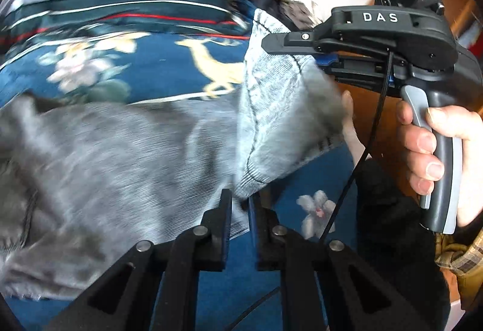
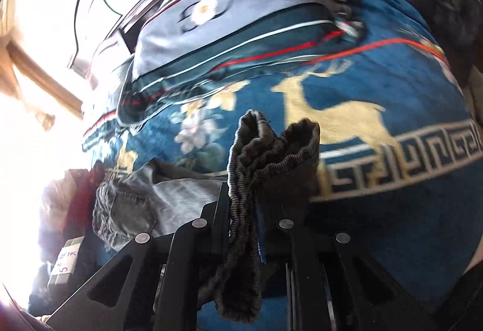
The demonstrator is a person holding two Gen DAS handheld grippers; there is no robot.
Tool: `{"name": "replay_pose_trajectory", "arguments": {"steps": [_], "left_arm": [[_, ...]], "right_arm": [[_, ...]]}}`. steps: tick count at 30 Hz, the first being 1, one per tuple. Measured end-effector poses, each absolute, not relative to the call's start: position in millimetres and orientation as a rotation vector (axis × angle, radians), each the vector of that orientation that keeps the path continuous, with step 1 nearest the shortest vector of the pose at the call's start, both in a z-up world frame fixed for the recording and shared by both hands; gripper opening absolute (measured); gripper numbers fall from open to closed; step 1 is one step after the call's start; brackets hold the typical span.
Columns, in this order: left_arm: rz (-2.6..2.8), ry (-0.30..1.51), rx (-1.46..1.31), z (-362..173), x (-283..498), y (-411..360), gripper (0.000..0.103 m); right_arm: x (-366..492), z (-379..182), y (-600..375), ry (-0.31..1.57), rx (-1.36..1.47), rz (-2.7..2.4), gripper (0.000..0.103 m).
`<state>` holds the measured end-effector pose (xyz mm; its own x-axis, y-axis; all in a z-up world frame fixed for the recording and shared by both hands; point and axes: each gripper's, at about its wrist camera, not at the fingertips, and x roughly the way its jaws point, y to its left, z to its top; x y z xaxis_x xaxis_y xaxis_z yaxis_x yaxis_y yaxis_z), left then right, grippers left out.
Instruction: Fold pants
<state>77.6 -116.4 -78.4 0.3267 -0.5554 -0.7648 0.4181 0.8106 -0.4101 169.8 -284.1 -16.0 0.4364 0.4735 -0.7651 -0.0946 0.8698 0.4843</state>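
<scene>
The left tongs [image 1: 241, 207] pinch the gray pants [image 1: 120, 155], which stretch sideways over the blue bed cover [image 2: 392, 59]. The right tongs [image 2: 244, 201] squeeze the bunched stretchy waistband [image 2: 271, 149]. The cloth is blurry and its far end is cut off.

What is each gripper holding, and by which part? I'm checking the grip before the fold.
Both hold the grey pants. The left gripper pinches a fabric edge; the right gripper clamps the ribbed elastic waistband.
</scene>
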Motion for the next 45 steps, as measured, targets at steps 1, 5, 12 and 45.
{"name": "replay_pose_trajectory", "arguments": {"steps": [1, 5, 12, 45], "left_arm": [[-0.628, 1.062, -0.165, -79.6, 78.5, -109.3, 0.012], [-0.572, 1.062, -0.220, -82.8, 77.1, -73.3, 0.012], [-0.497, 1.077, -0.299, -95.9, 65.4, -27.8, 0.012], [-0.431, 1.108, -0.191, -78.9, 102.5, -7.4, 0.069]], "right_arm": [[172.1, -15.2, -271.4, 1.070, 0.381, 0.376, 0.014], [178.0, -15.2, -226.9, 1.083, 0.335, 0.429, 0.014], [188.6, -30.6, -138.4, 1.144, 0.202, 0.524, 0.014], [83.3, -78.8, -189.0, 1.102, 0.439, 0.394, 0.047]]}}
